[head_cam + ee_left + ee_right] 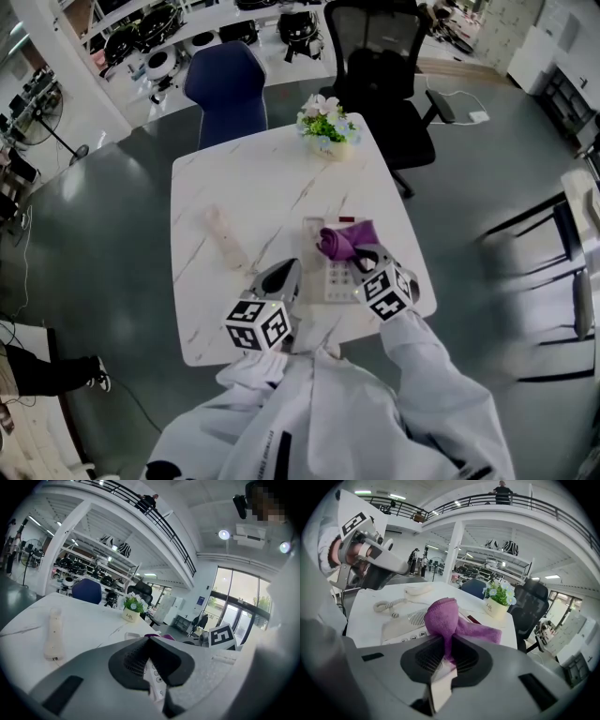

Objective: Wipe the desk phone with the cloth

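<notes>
Purple terry cloth [343, 241] pinched between the jaws of the right gripper [366, 260], resting on the beige desk phone [328, 279] near the front right edge of the white marble table [253, 169], left gripper [287, 274] just left of the phone, jaws together and empty, cream handset [225, 236] lying apart.

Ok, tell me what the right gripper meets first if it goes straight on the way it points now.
Probably the desk phone. The right gripper is shut on the purple cloth and points low over the phone's base, so the cloth bunched ahead of it would press there first; depth is unclear.
</notes>
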